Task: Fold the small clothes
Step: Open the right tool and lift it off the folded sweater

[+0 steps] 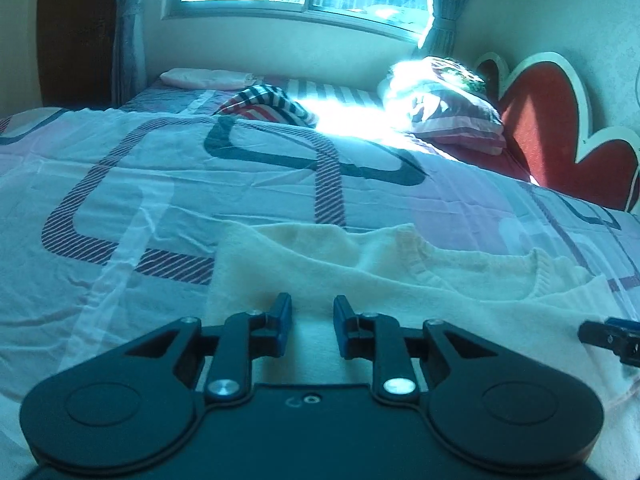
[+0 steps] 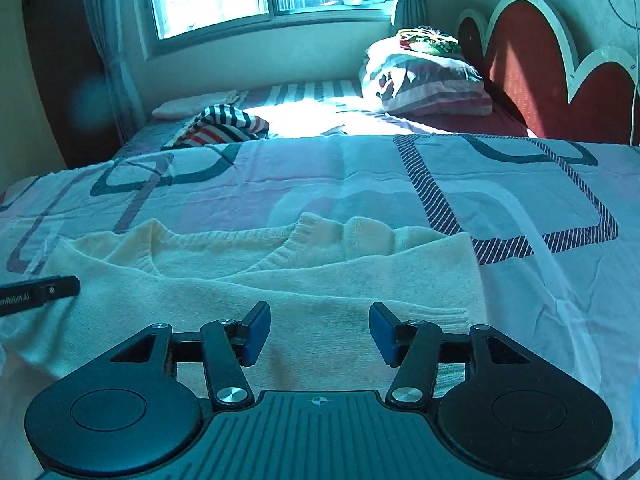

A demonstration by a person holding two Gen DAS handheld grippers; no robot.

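Left wrist view:
- Cream knit sweater (image 1: 360, 272) lies flat on the bed (image 1: 160, 184), just ahead of and under the fingers; its near edge is hidden behind the gripper body, and its right part runs off toward the frame edge.
- Neckline with ribbed collar sits to the right; sleeves are hard to make out.
- Left hand-held gripper (image 1: 312, 326) points down at the sweater; its jaws stand a little apart with nothing pinched between the blue pads, only sweater fabric seen in the gap below.
- Right hand-held gripper (image 1: 612, 336) is cut off at the right edge, only a black finger part shows, over the sweater's right side.
- Far end: striped garment (image 1: 268, 106), pillow (image 1: 448, 108) partly washed out by sun glare, red heart headboard (image 1: 552, 120).
- No hand or sleeve visible.

Right wrist view:
- Same sweater (image 2: 280, 280) spreads across the lower half; its near hem is hidden under the gripper, and the ribbed edge shows by the right finger.
- Right hand-held gripper (image 2: 320, 332) is tilted down over the sweater, jaws wide apart, pads gripping nothing.
- Left hand-held gripper (image 2: 40, 292) enters at the left edge, mostly cut off, tip lying over the sweater; contact unclear.
- Striped garment (image 2: 224, 124) and pillow (image 2: 424, 84) are well apart from the sweater.
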